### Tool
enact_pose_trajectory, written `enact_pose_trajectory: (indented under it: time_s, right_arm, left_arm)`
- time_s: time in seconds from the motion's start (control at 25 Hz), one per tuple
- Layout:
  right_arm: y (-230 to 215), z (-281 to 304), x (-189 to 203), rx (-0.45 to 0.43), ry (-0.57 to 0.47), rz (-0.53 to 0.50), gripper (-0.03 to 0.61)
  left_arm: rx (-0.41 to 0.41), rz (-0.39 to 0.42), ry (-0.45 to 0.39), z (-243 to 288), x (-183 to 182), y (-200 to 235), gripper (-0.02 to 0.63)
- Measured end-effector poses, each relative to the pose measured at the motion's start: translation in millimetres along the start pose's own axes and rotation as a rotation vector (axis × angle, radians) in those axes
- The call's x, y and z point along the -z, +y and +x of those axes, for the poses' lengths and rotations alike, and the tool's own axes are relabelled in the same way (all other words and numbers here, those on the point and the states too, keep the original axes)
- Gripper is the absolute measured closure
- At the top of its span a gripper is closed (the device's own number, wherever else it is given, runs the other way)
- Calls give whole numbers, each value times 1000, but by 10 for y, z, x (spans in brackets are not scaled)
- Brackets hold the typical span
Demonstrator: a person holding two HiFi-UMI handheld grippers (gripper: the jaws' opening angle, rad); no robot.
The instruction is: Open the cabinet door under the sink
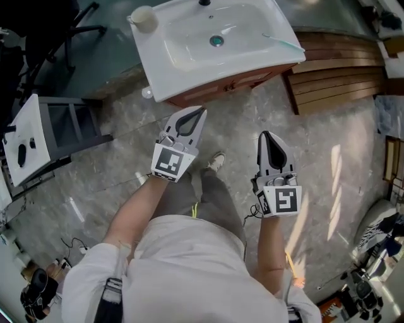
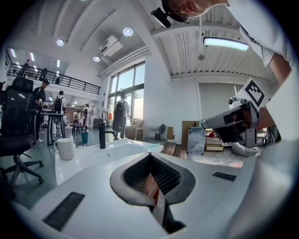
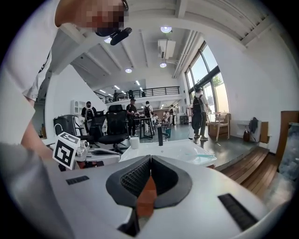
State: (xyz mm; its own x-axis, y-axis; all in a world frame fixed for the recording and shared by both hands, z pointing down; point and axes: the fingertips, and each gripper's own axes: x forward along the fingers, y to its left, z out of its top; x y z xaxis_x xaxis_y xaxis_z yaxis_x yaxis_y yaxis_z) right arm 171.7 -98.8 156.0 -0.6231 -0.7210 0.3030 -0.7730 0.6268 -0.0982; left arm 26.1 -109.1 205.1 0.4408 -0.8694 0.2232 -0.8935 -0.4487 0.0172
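So, the cabinet (image 1: 235, 81) sits right under the sink (image 1: 189, 58) at the top of the head view. Only a thin brown strip of its front shows below the basin's rim. The door and any handle I can't make out from up here.

Both tongs are clenched on nothing. The left gripper (image 1: 201, 111) and right gripper (image 1: 266, 134) have their jaws pressed together, empty, hanging in the air near the cabinet's front but apart from it.

What could go wrong, my guesses:
- With the jaws shut they can't take a handle, only poke the wood, so they need to spread first.
- Both gripper views look over the basin top, not at the door. Reaching low would be half blind, and a gripper could clip the overhanging rim.
- The mug (image 1: 144, 17) stands on the sink's back corner, so a hard bump could rattle it off.
- The shoe (image 1: 216, 161) is close in front, and the door may swing into that leg.

Count: two grippers, one sink, one cabinet, one mug, one faucet (image 2: 102, 135). Doors: can't tell.
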Motion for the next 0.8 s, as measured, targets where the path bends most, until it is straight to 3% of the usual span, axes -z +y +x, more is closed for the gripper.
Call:
enact_pose_trajectory:
  time_s: [0.36,0.8]
  right_arm:
    - [-321,805,1057,-40,49,2,546]
    - [-648,1392,2121,-67,54,11,546]
  left_arm:
    - [3,-56,37,743,1203,-6,598]
    - [-32,-26,80,1410,2370,111,546]
